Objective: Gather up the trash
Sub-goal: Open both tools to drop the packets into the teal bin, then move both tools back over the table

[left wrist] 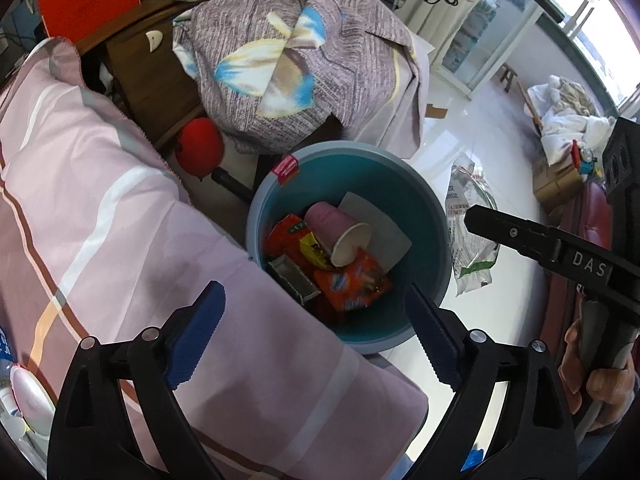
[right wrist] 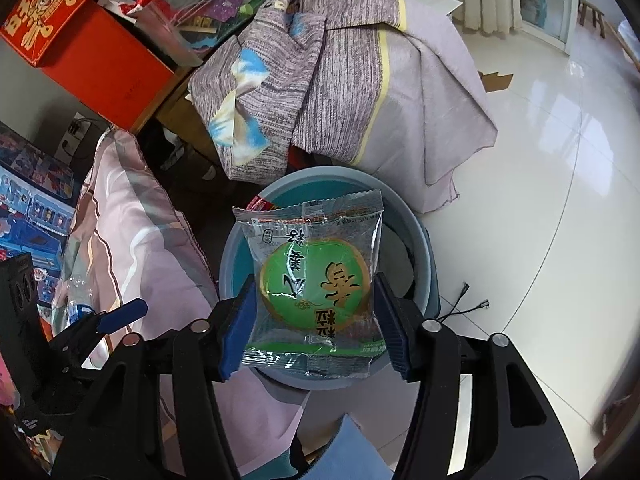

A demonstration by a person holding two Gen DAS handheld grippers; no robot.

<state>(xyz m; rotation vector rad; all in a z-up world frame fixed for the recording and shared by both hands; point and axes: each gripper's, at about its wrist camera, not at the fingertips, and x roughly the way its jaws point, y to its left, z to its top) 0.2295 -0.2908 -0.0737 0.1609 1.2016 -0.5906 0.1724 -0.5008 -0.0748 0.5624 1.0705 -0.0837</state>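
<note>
A blue round bin [left wrist: 430,216] stands on the floor beside the bed. In it lie a pink paper cup [left wrist: 340,232], red and orange snack wrappers [left wrist: 352,284], a small box and white paper. My left gripper [left wrist: 316,332] is open and empty, above the bin's near rim. My right gripper [right wrist: 316,320] is shut on a clear and green snack wrapper [right wrist: 312,280] and holds it just above the bin [right wrist: 424,256]. In the left wrist view the wrapper [left wrist: 470,232] hangs from the right gripper's finger [left wrist: 520,236], to the right of the bin.
A pink striped quilt [left wrist: 100,220] covers the bed at left. A grey patterned cloth [left wrist: 304,60] drapes a box behind the bin. A red ball [left wrist: 198,144] lies by a wooden cabinet. White tiled floor [right wrist: 540,200] stretches right. A cable lies on the floor [right wrist: 468,300].
</note>
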